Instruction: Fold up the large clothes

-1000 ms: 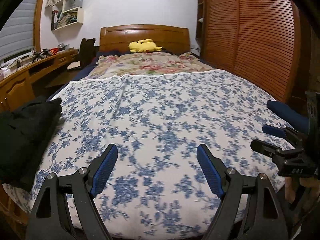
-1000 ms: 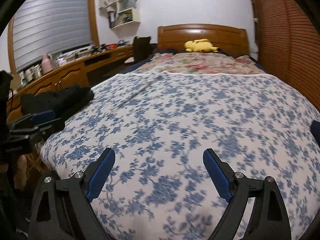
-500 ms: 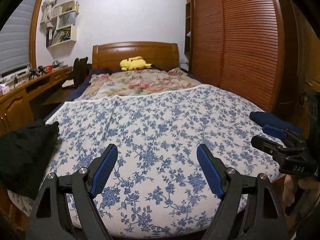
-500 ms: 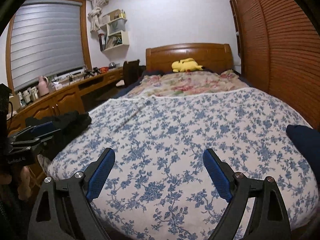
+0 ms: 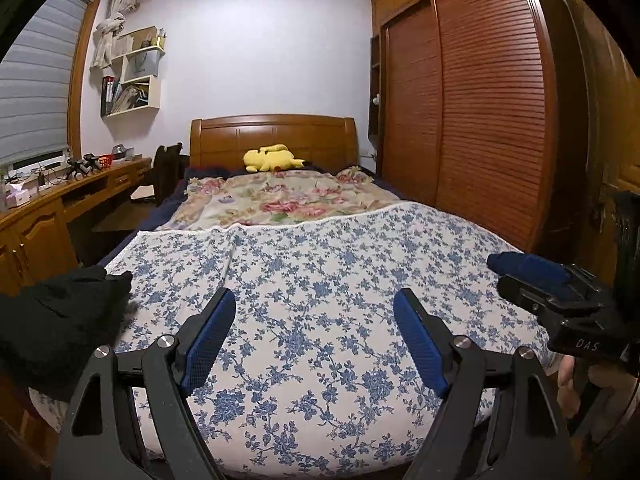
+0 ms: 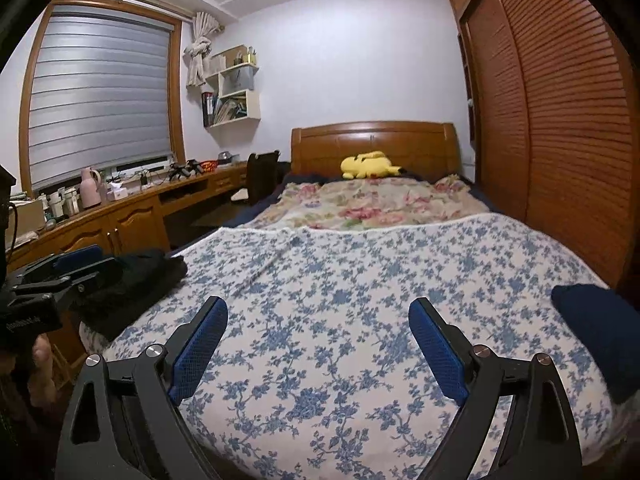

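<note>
A: Briefly, fig. legend, both wrist views. What's on the bed [image 5: 460,236]?

B: Blue-flowered cover [image 5: 320,280] spread flat over the near half; a pink-flowered blanket [image 5: 280,196] lies beyond it, w/ a yellow plush toy [image 5: 272,158] by the wooden headboard [image 5: 272,132].

A: And the clothes to fold?

B: Two items. Black garment [image 5: 60,320], bunched, at the cover's left edge, nearest the desk [image 6: 132,216]. Navy garment [image 6: 600,332] at the right edge, on the wardrobe [image 5: 480,100] side. They lie well apart, w/ bare cover between.

A: Left claw?

B: Left gripper [image 5: 314,336]: fingers apart, nothing between the blue pads [image 5: 208,336]; it hovers above the cover's near end, touching no cloth. The black garment lies just left of it.

A: Right claw?

B: Right gripper [image 6: 318,344]: fingers wide apart, also empty, above the cover. Its side is seen at the right edge of the left view, in front of the navy garment; contact there can't be told.

A: Any person?

B: Only fingertips at the frame edges, on the handles.
</note>
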`<state>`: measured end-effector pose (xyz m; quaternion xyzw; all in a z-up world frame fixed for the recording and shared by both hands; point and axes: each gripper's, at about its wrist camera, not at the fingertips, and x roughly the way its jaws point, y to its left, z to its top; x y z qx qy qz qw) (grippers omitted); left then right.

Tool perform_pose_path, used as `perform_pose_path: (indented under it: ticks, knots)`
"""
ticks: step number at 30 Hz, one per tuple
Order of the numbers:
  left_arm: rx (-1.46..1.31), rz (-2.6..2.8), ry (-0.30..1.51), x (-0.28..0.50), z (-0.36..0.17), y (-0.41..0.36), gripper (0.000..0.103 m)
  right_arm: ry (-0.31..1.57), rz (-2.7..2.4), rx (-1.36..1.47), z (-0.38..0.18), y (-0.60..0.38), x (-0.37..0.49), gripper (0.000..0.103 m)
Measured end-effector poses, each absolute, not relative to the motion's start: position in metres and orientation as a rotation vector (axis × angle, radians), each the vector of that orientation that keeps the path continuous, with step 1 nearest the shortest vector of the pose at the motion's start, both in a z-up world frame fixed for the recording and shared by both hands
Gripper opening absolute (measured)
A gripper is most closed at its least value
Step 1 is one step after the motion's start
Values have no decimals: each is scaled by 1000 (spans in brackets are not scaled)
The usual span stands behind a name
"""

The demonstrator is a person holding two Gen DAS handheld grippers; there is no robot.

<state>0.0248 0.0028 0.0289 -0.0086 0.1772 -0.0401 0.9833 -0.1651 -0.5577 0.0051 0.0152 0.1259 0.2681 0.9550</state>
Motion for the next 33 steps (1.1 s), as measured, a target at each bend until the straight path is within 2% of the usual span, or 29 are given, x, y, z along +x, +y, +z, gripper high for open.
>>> perform_pose_path:
  ticks: [33]
  knots:
    - [-33, -66, 357, 23, 24, 9, 82, 248, 528, 34, 0, -562, -161, 93]
